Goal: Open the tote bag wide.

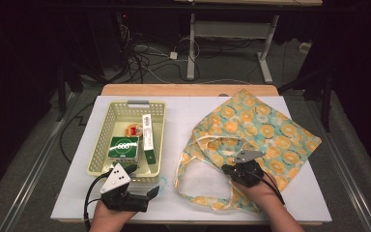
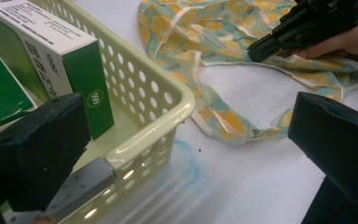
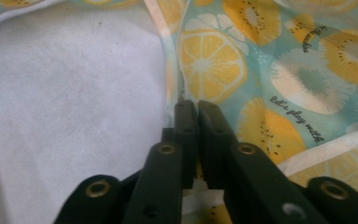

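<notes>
fabric bag (image 1: 251, 130) rim pinched by right claw (image 3: 192, 109), left claw (image 1: 145, 181) agape

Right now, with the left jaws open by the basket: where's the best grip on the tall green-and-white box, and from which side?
Grip the box by its two broad white faces near the top edge, coming straight down from above. It stands on its narrow side in the basket along the right wall, so the wall blocks a side approach. The left gripper is open beside the basket's near corner.

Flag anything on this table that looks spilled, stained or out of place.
A faint blue smear marks the white table cover beside the pale yellow perforated plastic basket, like a rubbed-in stain. The citrus-print cloth bag lies rumpled, open and askew. Nothing looks spilled or broken.
</notes>
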Motion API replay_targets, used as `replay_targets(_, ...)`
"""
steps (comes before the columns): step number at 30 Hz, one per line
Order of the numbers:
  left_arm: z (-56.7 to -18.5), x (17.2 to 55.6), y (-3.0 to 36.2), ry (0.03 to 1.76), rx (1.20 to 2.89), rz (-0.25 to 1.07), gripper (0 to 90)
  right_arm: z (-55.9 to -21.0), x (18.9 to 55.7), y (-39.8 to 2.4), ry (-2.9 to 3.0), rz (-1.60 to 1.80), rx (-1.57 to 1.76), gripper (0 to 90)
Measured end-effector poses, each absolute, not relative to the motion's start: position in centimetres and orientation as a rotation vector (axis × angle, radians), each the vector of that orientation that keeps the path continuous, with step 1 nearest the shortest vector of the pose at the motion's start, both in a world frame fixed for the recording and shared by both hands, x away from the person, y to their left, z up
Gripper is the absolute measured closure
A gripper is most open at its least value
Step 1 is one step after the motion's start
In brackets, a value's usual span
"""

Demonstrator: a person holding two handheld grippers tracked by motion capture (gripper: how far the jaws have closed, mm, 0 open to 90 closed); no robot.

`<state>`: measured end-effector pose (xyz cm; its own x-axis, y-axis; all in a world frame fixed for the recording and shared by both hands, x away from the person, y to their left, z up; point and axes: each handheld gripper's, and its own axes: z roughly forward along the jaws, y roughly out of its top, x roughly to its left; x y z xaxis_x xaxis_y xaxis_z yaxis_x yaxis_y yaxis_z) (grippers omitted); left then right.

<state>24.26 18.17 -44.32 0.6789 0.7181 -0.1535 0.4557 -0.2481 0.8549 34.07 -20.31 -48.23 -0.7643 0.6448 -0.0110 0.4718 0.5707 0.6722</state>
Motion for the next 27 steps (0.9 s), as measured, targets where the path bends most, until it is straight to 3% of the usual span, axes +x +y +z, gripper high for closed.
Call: replay_targets(27, -44.2, 24.6, 19.3, 0.953, 1.869, 0.331, 0.0, -44.5, 33.3, -23.6, 2.329, 1.319, 0.927, 90.0)
